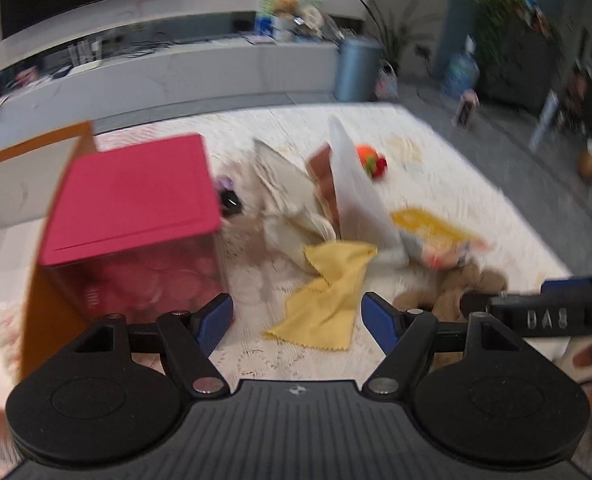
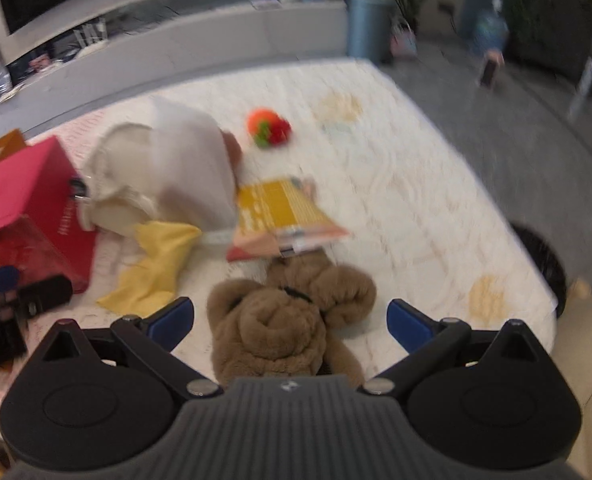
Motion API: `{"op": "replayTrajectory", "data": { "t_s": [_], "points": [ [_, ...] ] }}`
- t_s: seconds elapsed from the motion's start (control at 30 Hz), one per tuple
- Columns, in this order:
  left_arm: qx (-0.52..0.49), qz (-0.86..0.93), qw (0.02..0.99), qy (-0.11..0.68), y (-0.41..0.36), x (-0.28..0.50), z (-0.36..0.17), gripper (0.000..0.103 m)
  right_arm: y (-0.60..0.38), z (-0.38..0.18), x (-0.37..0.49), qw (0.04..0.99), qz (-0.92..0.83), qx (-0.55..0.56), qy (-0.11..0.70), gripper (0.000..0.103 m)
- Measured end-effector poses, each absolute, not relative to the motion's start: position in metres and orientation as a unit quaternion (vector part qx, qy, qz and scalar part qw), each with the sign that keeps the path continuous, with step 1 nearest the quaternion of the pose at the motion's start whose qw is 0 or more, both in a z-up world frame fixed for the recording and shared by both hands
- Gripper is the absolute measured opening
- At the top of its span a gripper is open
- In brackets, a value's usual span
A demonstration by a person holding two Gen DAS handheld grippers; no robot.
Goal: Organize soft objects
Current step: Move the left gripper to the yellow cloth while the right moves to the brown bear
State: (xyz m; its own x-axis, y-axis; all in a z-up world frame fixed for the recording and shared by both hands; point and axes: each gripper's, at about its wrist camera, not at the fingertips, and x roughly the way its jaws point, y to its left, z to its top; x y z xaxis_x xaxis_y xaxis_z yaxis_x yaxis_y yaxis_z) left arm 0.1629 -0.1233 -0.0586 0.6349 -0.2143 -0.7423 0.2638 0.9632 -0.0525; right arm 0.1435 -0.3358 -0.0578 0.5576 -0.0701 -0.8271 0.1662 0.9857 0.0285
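Both tongs [image 1: 297, 318] [image 2: 290, 322] agape above bear [image 2: 283, 320]

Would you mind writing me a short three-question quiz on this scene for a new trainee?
1. True or false: the right gripper is open, with the brown teddy bear lying between its fingers.
2. Which thing lies nearest the left gripper? A) the orange and red toy B) the yellow cloth C) the blue bin
3. Fill in: the box beside the yellow cloth has a ____ lid.

Key
1. True; both fingers stand apart, one on each side of the bear.
2. B; the cloth lies just ahead of the open fingers.
3. Pink.
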Motion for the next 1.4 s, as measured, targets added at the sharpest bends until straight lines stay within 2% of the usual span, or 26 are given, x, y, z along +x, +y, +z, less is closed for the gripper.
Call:
{"op": "replayTrajectory", "data": {
  "t_s": [0.33, 0.57, 0.63, 0.7, 0.77, 0.93, 1.2, 1.3, 1.4],
  "points": [
    [0.099, -0.192, 0.879, 0.426, -0.155, 0.188, -0.1, 0.086, -0.356, -0.117, 0.17, 0.833, -0.078, 0.138, 0.53, 0.1],
    [0.042, -0.195, 0.884, 0.423, -0.141, 0.202, -0.115, 0.086, -0.342, -0.123, 0.172, 0.849, -0.074, 0.075, 0.518, 0.101],
    [0.02, -0.203, 0.882, 0.425, -0.136, 0.206, -0.117, 0.086, -0.34, -0.122, 0.17, 0.851, -0.076, 0.068, 0.515, 0.098],
    [0.006, -0.202, 0.88, 0.43, -0.133, 0.208, -0.12, 0.086, -0.343, -0.117, 0.167, 0.857, -0.06, 0.079, 0.506, 0.087],
    [-0.001, -0.211, 0.876, 0.433, -0.132, 0.21, -0.123, 0.086, -0.345, -0.116, 0.165, 0.859, -0.054, 0.088, 0.501, 0.081],
    [0.023, -0.219, 0.887, 0.406, -0.138, 0.206, -0.127, 0.087, -0.345, -0.114, 0.16, 0.863, -0.042, 0.087, 0.496, 0.073],
    [0.105, -0.189, 0.915, 0.341, -0.167, 0.185, -0.139, 0.094, -0.348, -0.114, 0.158, 0.864, -0.035, 0.093, 0.494, 0.073],
    [0.076, -0.181, 0.917, 0.346, -0.166, 0.184, -0.141, 0.094, -0.349, -0.114, 0.158, 0.863, -0.034, 0.097, 0.494, 0.073],
    [0.059, -0.188, 0.915, 0.352, -0.161, 0.185, -0.138, 0.089, -0.349, -0.114, 0.159, 0.863, -0.034, 0.1, 0.494, 0.074]
  ]
}}
